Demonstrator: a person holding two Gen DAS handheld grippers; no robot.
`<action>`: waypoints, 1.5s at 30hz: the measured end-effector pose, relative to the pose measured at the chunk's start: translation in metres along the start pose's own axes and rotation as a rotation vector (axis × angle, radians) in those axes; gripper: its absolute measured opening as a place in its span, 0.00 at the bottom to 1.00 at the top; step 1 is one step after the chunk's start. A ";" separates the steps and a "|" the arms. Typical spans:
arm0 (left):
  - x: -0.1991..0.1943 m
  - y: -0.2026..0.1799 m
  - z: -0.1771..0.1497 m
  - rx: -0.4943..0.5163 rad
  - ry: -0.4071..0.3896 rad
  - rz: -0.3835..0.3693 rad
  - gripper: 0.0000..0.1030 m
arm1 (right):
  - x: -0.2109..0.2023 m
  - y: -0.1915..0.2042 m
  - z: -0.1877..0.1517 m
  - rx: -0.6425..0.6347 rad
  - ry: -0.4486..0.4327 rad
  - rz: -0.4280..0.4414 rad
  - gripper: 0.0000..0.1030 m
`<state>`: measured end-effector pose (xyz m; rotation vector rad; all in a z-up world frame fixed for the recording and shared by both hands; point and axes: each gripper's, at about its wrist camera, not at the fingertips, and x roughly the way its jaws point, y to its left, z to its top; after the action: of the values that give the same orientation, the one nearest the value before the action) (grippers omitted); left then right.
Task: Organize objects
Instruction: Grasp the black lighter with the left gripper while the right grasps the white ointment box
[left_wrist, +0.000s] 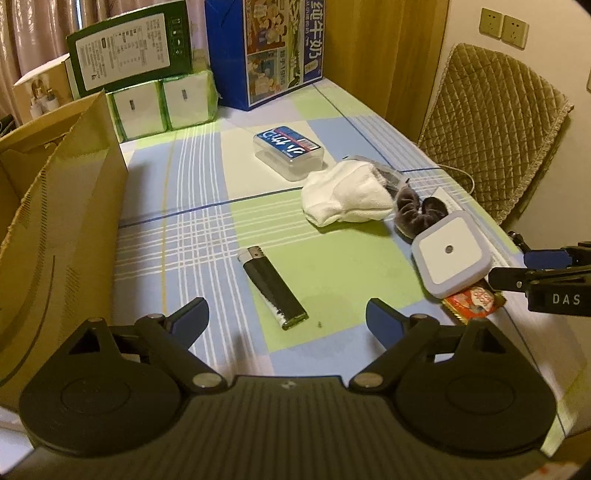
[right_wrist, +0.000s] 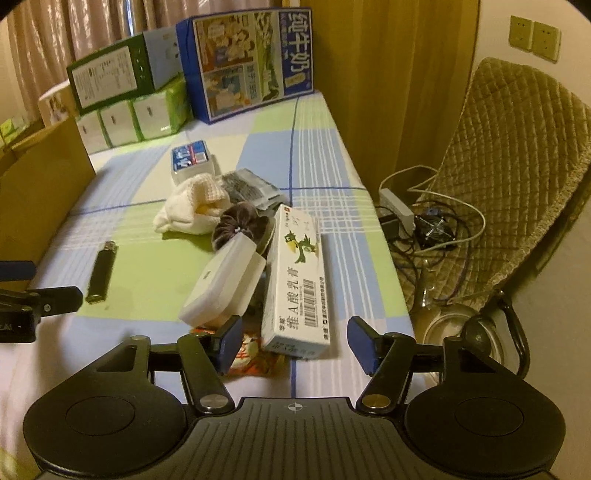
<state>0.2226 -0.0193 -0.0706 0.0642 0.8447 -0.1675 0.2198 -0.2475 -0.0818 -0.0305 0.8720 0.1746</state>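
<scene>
Checked tablecloth (left_wrist: 207, 184) carries, left to right: cardboard box (left_wrist: 66, 206) at left edge, black lighter (left_wrist: 273, 288) centre, white cloth (left_wrist: 343, 199), ointment carton (right_wrist: 295, 280) near right edge. Left gripper (left_wrist: 288, 317) and right gripper (right_wrist: 293, 338) both spread wide, empty.

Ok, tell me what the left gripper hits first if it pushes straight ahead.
Probably the black lighter: it lies on the cloth just ahead of the open left gripper, roughly centred. Depth is hard to judge.

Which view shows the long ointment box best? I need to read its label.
The right wrist view: the ointment box lies full length, print and barcode facing up. In the left wrist view it is mostly hidden behind the white square device.
</scene>
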 end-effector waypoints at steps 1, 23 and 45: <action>0.002 0.001 0.000 -0.001 0.000 0.002 0.86 | 0.004 -0.001 0.001 -0.001 0.004 0.000 0.58; 0.045 0.005 0.004 0.002 0.022 0.004 0.59 | 0.027 0.005 0.016 -0.004 0.029 0.019 0.35; 0.003 -0.005 -0.037 0.153 0.086 -0.081 0.17 | -0.015 0.026 -0.016 0.005 0.026 0.032 0.35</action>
<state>0.1966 -0.0197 -0.0976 0.1821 0.9193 -0.3068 0.1939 -0.2256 -0.0791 -0.0141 0.8990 0.2023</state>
